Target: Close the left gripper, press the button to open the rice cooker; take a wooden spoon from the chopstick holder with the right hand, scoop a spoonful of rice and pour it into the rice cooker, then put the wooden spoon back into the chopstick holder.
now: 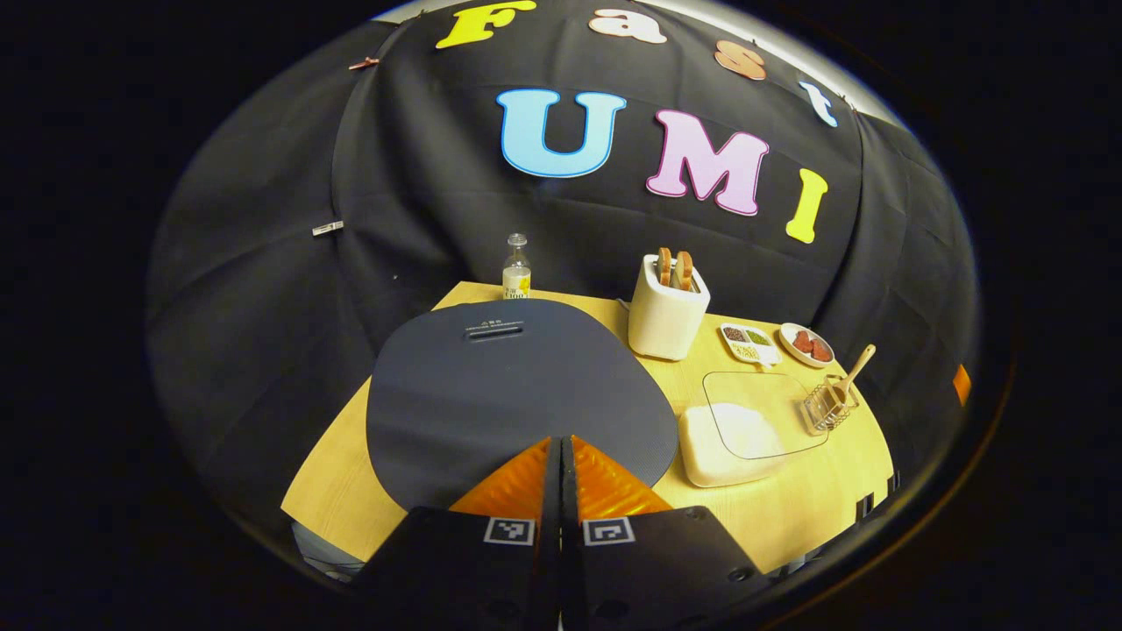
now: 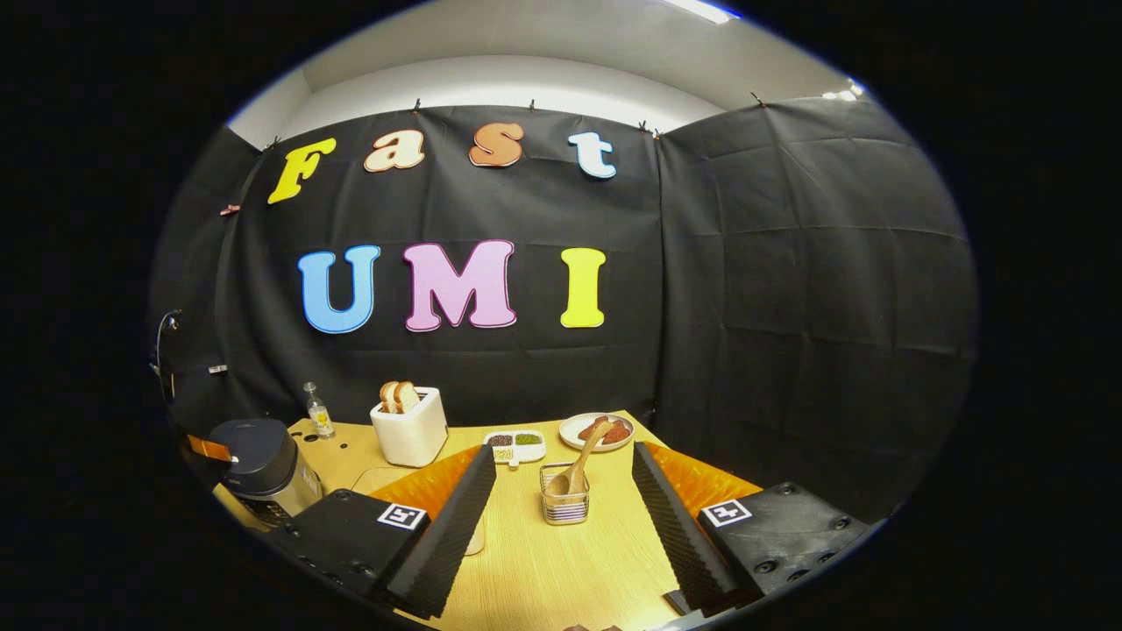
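The dark rice cooker (image 1: 517, 394) has its lid down and sits right under my left gripper (image 1: 561, 443), which is shut with its tips over the lid's near edge. A wooden spoon (image 1: 852, 372) stands in the wire chopstick holder (image 1: 828, 405) to the right. A clear-lidded container of white rice (image 1: 745, 431) lies between cooker and holder. In the right gripper view, my right gripper (image 2: 561, 464) is open, with the chopstick holder (image 2: 564, 501) and spoon (image 2: 578, 460) straight ahead between its fingers. The rice cooker (image 2: 263, 469) is at far left there, with the left gripper's tip (image 2: 210, 449) at its top.
A white toaster (image 1: 666, 311) with two bread slices stands behind the rice container. A small bottle (image 1: 516, 272) is at the table's back edge. A divided dish of beans (image 1: 749, 342) and a plate of red food (image 1: 808, 344) sit at the back right.
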Tool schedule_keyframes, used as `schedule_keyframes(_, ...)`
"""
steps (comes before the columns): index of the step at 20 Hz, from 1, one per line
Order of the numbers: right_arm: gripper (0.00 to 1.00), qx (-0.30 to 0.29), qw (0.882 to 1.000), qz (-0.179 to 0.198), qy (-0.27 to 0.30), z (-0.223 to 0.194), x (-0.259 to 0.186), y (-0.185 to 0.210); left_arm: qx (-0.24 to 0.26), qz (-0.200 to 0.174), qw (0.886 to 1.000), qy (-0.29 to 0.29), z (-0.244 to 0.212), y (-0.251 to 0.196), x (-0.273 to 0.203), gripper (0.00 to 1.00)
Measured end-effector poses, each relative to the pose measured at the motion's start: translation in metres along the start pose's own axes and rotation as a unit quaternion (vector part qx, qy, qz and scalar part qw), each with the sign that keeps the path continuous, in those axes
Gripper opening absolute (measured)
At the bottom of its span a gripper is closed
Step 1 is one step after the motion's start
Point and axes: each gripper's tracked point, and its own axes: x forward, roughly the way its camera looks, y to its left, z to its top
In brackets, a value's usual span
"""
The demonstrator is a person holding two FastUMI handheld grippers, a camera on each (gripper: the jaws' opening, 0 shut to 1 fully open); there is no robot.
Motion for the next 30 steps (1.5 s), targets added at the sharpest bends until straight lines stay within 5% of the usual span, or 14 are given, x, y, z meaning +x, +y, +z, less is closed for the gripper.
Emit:
schedule_keyframes(6, 0.98, -0.003, 1.0, 0.029, 0.009, -0.001, 0.024, 0.012, 0.006, 0.022, 1.0, 0.011, -0.001, 0.001, 0.0, 0.06)
schedule_keyframes(11, 0.98, -0.005, 0.998, 0.06, 0.025, -0.007, 0.053, 0.015, 0.011, 0.066, 0.996, -0.06, 0.028, 0.001, -0.015, 0.06)
schedule_keyframes(17, 0.98, -0.003, 0.994, 0.098, 0.041, -0.018, 0.098, 0.022, 0.002, 0.172, 0.956, -0.239, 0.128, 0.0, -0.086, 0.07)
schedule_keyframes(21, 0.98, 0.006, 0.994, 0.096, 0.049, -0.023, 0.134, 0.008, 0.01, 0.182, 0.954, -0.239, 0.134, -0.015, -0.09, 0.08)
schedule_keyframes(23, 0.98, 0.014, 0.994, 0.087, 0.06, -0.032, 0.152, -0.004, -0.015, 0.184, 0.954, -0.236, 0.125, -0.024, -0.093, 0.2)
schedule_keyframes(28, 0.98, 0.05, 0.991, 0.064, 0.106, -0.063, 0.196, -0.03, -0.056, 0.188, 0.956, -0.217, 0.1, -0.05, -0.096, 0.94)
schedule_keyframes(30, 0.98, 0.065, 0.988, 0.062, 0.129, -0.08, 0.212, -0.038, -0.061, 0.217, 0.952, -0.208, 0.092, -0.05, -0.1, 0.95)
